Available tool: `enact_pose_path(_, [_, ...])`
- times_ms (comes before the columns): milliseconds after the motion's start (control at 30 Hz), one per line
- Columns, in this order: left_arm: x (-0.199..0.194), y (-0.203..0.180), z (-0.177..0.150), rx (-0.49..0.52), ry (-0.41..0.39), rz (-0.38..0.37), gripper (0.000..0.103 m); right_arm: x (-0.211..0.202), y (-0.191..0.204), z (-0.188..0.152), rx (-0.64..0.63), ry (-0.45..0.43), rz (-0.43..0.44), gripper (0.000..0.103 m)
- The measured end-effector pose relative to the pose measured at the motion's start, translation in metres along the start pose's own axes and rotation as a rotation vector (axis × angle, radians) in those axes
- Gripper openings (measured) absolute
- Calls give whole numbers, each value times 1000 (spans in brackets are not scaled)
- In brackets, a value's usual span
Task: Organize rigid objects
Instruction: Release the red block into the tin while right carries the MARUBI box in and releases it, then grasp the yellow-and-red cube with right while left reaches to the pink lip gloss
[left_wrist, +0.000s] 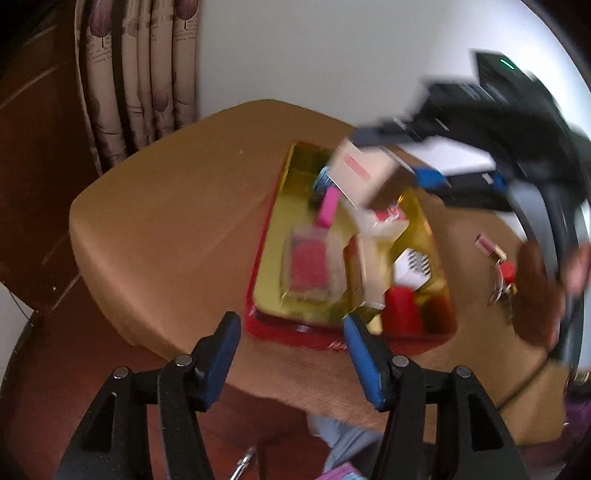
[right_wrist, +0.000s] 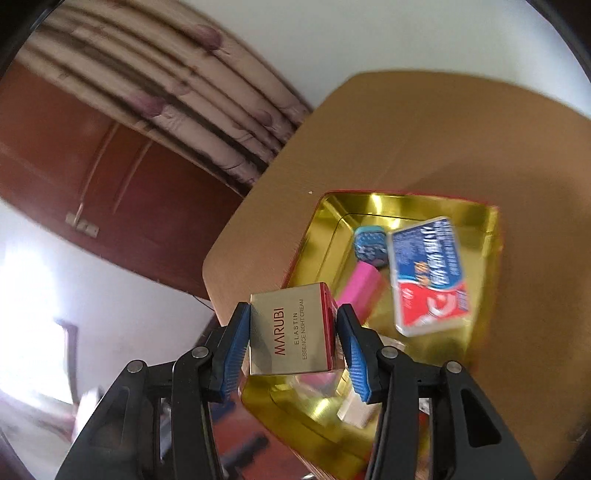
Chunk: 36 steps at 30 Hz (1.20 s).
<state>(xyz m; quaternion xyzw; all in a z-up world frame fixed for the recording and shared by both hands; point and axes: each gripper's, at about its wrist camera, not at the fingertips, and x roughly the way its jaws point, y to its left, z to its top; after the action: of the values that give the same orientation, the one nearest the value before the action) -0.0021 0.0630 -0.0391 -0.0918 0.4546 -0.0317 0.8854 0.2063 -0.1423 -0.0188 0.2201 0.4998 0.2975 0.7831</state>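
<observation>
My right gripper is shut on a gold MARUBI cream box and holds it above the near end of a gold-lined red tray. The tray holds a blue and red pack, a pink bar and a small blue case. In the left wrist view the right gripper holds the box over the tray's far end. My left gripper is open and empty, just short of the tray's near edge.
The tray sits on a tan table. It also holds a red-topped clear case, a red block and a white carton. Keys and a small clip lie on the table to the right. Curtains hang behind.
</observation>
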Motion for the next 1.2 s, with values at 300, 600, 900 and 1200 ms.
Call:
enact_pose_path(300, [8, 17, -6, -49, 69, -87, 60, 43, -5, 26, 89, -26, -26, 69])
enact_pose_path(600, [2, 7, -7, -21, 42, -88, 60, -59, -8, -7, -37, -265, -51, 74])
enact_pose_path(900, [-3, -60, -22, 169, 65, -153, 60, -220, -135, -177, -11, -419, -542, 75])
enact_pose_path(1200, [12, -140, -27, 246, 158, -220, 60, -245, -202, -187, -77, -379, -531, 77])
